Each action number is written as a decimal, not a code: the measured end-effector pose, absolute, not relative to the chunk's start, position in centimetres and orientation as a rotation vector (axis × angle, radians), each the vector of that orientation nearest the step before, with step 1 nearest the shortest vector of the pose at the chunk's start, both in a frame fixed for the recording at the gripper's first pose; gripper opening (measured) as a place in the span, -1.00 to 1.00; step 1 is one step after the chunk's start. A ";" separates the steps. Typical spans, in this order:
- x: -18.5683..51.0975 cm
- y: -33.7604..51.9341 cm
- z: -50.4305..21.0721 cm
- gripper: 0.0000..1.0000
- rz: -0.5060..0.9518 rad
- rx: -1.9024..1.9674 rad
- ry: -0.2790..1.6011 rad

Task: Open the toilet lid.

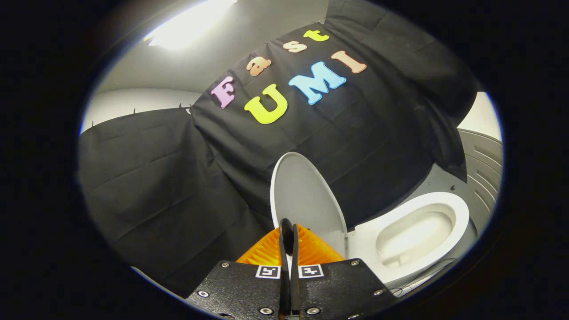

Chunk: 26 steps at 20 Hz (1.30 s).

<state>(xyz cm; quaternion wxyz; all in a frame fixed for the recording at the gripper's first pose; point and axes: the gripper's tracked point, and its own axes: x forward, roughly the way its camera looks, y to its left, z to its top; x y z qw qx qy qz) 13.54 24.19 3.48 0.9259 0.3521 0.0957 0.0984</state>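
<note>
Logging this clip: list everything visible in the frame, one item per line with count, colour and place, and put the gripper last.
toilet lid: one, white, raised upright against the black cloth, just beyond the fingertips.
toilet bowl: one, white, open, lying beside the lid and off to the side of the fingers.
black cloth: several panels, black, hung as the booth wall behind the toilet.
floor platform: one, dark grey with ridged grooves, under and behind the bowl.
ceiling light: one, bright white, above the cloth.
gripper: one, fingers closed together with almost no gap, holding nothing, tips in front of the lid's lower edge.
</note>
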 end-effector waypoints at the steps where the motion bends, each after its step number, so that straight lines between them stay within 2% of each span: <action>1: 13.6 24.6 3.6 -1.00 0.206 0.713 0.194; 26: 15.2 37.7 3.1 -0.99 0.339 0.614 0.198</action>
